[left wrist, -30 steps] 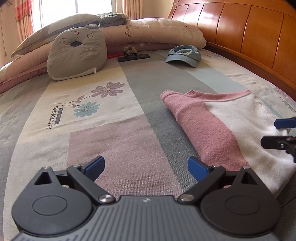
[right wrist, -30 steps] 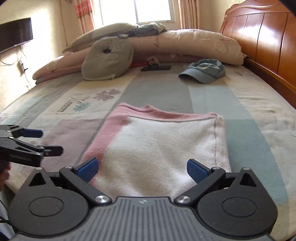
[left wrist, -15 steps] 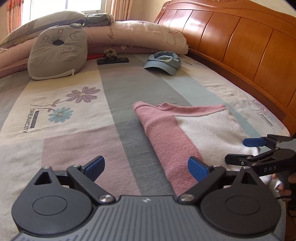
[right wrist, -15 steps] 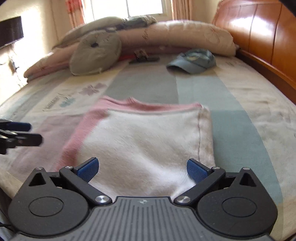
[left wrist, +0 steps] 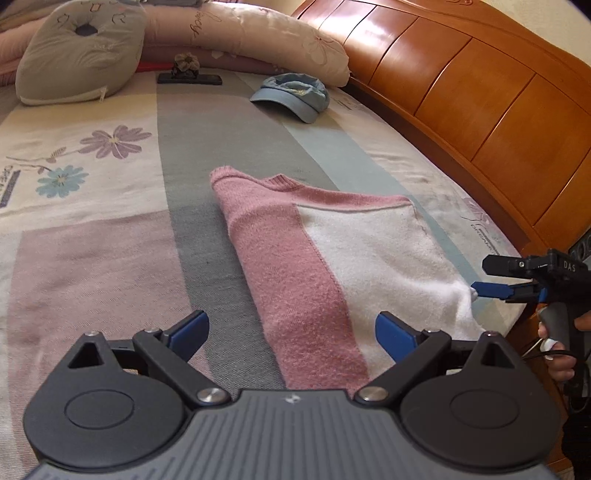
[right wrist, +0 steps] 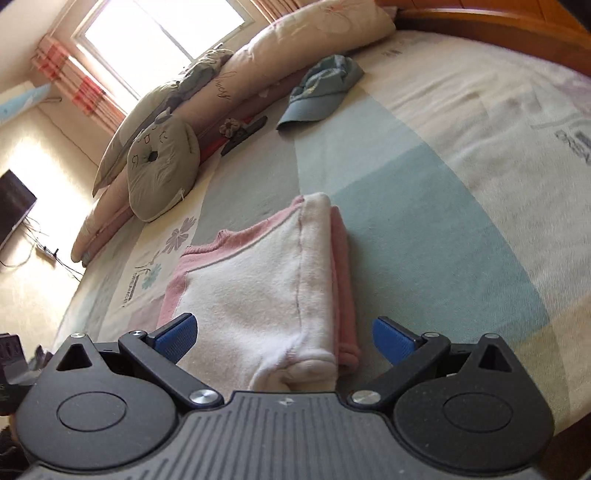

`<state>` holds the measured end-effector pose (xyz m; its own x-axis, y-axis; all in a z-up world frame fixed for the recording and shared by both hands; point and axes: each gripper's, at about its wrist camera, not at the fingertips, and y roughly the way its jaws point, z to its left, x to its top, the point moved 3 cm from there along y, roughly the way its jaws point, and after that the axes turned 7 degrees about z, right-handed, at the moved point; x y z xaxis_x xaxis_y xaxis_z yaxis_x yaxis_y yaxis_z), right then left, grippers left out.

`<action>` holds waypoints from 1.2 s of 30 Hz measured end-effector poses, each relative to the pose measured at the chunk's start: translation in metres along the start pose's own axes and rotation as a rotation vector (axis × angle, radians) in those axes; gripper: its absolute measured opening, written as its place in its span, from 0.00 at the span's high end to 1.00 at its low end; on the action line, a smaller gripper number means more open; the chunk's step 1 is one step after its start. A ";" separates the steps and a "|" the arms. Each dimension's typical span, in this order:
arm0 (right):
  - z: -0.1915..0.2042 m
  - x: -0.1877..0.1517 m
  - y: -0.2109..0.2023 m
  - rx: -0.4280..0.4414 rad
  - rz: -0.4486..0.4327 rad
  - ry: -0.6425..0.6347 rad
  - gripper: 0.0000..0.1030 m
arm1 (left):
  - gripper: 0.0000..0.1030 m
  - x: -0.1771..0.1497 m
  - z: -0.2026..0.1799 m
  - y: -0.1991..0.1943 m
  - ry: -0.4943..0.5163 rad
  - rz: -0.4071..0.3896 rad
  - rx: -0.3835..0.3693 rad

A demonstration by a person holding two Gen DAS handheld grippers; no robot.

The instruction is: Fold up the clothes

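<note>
A folded pink and white sweater [left wrist: 332,258] lies on the bed, its near end at the bed's front edge. It also shows in the right wrist view [right wrist: 266,280]. My left gripper [left wrist: 291,328] is open, with the sweater's pink near-left corner between its fingers. My right gripper [right wrist: 284,332] is open and tilted, with the sweater's white near-right corner between its fingers. The right gripper also shows in the left wrist view [left wrist: 491,277] at the sweater's near-right corner, held by a hand.
A blue cap [left wrist: 295,96] lies further back on the patterned bedspread [left wrist: 110,221]. A grey cushion [left wrist: 81,48], long pillows [left wrist: 240,33] and a dark flat object [left wrist: 188,78] lie at the far end. A wooden headboard [left wrist: 461,92] runs along the right.
Both grippers have moved in on the sweater's near end. The left one swung right over the pink corner. The right one tilted and came down to the white corner.
</note>
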<state>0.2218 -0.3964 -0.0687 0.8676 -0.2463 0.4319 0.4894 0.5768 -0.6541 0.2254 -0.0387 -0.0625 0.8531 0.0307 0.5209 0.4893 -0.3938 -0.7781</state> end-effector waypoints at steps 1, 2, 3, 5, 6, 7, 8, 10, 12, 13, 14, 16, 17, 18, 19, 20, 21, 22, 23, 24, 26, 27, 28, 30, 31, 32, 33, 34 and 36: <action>-0.007 0.000 0.001 0.019 0.015 0.030 0.00 | 0.06 0.001 0.003 0.004 -0.025 0.018 -0.019; -0.014 -0.001 0.002 0.038 0.031 0.060 0.00 | 0.06 0.001 0.006 0.008 -0.054 0.036 -0.038; -0.020 -0.001 0.004 0.061 0.049 0.090 0.00 | 0.06 0.002 0.010 0.012 -0.089 0.055 -0.058; -0.027 -0.001 0.008 0.109 0.081 0.138 0.00 | 0.06 0.004 0.019 0.019 -0.158 0.084 -0.107; -0.029 0.000 0.011 0.128 0.099 0.150 0.00 | 0.06 0.005 0.023 0.024 -0.194 0.098 -0.133; -0.031 0.002 0.014 0.139 0.115 0.159 0.00 | 0.06 0.006 0.028 0.028 -0.234 0.114 -0.158; -0.032 0.003 0.018 0.143 0.129 0.166 0.00 | 0.06 0.006 0.032 0.033 -0.272 0.131 -0.189; -0.035 0.007 0.025 0.160 0.156 0.177 0.00 | 0.06 0.006 0.038 0.042 -0.345 0.164 -0.260; -0.037 0.012 0.032 0.192 0.181 0.194 0.00 | 0.06 0.007 0.041 0.050 -0.390 0.189 -0.304; -0.037 0.015 0.036 0.206 0.198 0.203 0.00 | 0.06 0.008 0.041 0.054 -0.397 0.198 -0.313; -0.037 0.018 0.040 0.217 0.213 0.207 0.00 | 0.06 0.010 0.041 0.058 -0.399 0.204 -0.321; -0.036 0.023 0.047 0.235 0.232 0.208 0.00 | 0.04 0.015 0.040 0.063 -0.393 0.210 -0.335; -0.035 0.026 0.050 0.242 0.242 0.204 0.00 | 0.04 0.019 0.039 0.066 -0.392 0.214 -0.342; -0.034 0.029 0.053 0.248 0.252 0.200 0.00 | 0.04 0.022 0.039 0.070 -0.394 0.219 -0.351; -0.034 0.031 0.057 0.255 0.262 0.195 0.00 | 0.04 0.025 0.039 0.073 -0.397 0.223 -0.359; -0.033 0.034 0.061 0.260 0.272 0.191 0.00 | 0.04 0.029 0.038 0.077 -0.399 0.228 -0.367; -0.032 0.037 0.064 0.263 0.278 0.187 0.00 | 0.04 0.033 0.037 0.081 -0.399 0.232 -0.372; -0.031 0.040 0.067 0.268 0.282 0.183 0.00 | 0.04 0.037 0.036 0.085 -0.395 0.237 -0.374; -0.031 0.043 0.070 0.271 0.288 0.180 0.00 | 0.03 0.040 0.035 0.089 -0.391 0.241 -0.375; -0.031 0.048 0.073 0.276 0.291 0.178 0.00 | 0.03 0.044 0.034 0.092 -0.386 0.245 -0.376; -0.032 0.055 0.078 0.288 0.290 0.184 0.00 | 0.02 0.049 0.031 0.096 -0.376 0.251 -0.376; -0.032 0.058 0.080 0.293 0.287 0.192 0.00 | 0.02 0.049 0.030 0.097 -0.374 0.254 -0.374; -0.033 0.059 0.081 0.295 0.287 0.195 0.00 | 0.02 0.049 0.029 0.097 -0.369 0.257 -0.374; -0.032 0.058 0.081 0.293 0.286 0.190 0.00 | 0.02 0.045 0.028 0.095 -0.363 0.261 -0.382; -0.030 0.055 0.079 0.289 0.288 0.183 0.00 | 0.02 0.041 0.028 0.093 -0.367 0.270 -0.390; -0.028 0.052 0.078 0.284 0.293 0.177 0.00 | 0.02 0.037 0.028 0.091 -0.371 0.283 -0.401; -0.026 0.048 0.076 0.281 0.307 0.169 0.00 | 0.02 0.033 0.027 0.089 -0.372 0.296 -0.413; -0.023 0.042 0.075 0.280 0.328 0.161 0.00 | 0.02 0.029 0.027 0.087 -0.369 0.304 -0.423; -0.019 0.033 0.071 0.278 0.361 0.136 0.00 | 0.02 0.022 0.027 0.086 -0.363 0.315 -0.441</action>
<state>0.2867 -0.3782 -0.1130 0.9906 -0.0810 0.1106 0.1288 0.8263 -0.5484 0.2911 -0.0471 -0.1271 0.9883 0.1299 0.0799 0.1514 -0.7725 -0.6167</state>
